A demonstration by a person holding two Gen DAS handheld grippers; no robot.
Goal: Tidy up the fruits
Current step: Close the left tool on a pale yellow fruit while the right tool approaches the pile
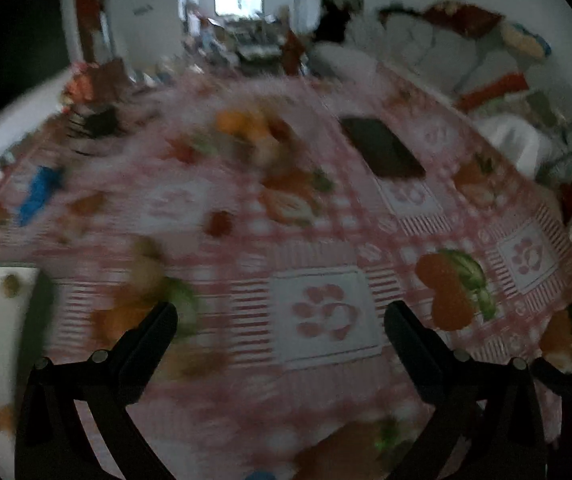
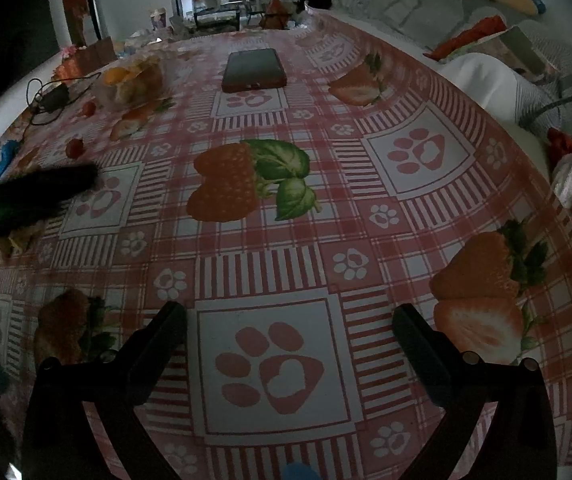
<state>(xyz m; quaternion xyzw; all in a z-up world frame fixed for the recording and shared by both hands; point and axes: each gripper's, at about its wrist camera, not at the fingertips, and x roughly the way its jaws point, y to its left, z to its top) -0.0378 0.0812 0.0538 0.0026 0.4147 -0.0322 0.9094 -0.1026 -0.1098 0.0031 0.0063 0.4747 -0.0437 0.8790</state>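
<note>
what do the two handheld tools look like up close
Both look alike: the left tool and the right tool each have two matte black, blocky fingers on angled black arms, with small round silver fasteners at the joints. No cables, markings or sleeves are visible.

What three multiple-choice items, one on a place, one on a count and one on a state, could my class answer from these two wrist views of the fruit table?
1. Where does the flat dark rectangular phone lie?
A. On the far middle of the tablecloth
B. Between the right gripper's fingers
C. On the sofa

2. How many small round red fruits lie loose near the clear bowl of orange and yellow fruit?
A. None
B. Two
C. Five

3. How does the right gripper stand?
A. Shut on a fruit
B. Shut on the phone
C. Open and empty

Answers: 1 A, it rests on the red checked tablecloth far ahead of the gripper; 2 B, two red fruits show left of the bowl; 3 C, its fingers stand wide apart over bare cloth.
</note>
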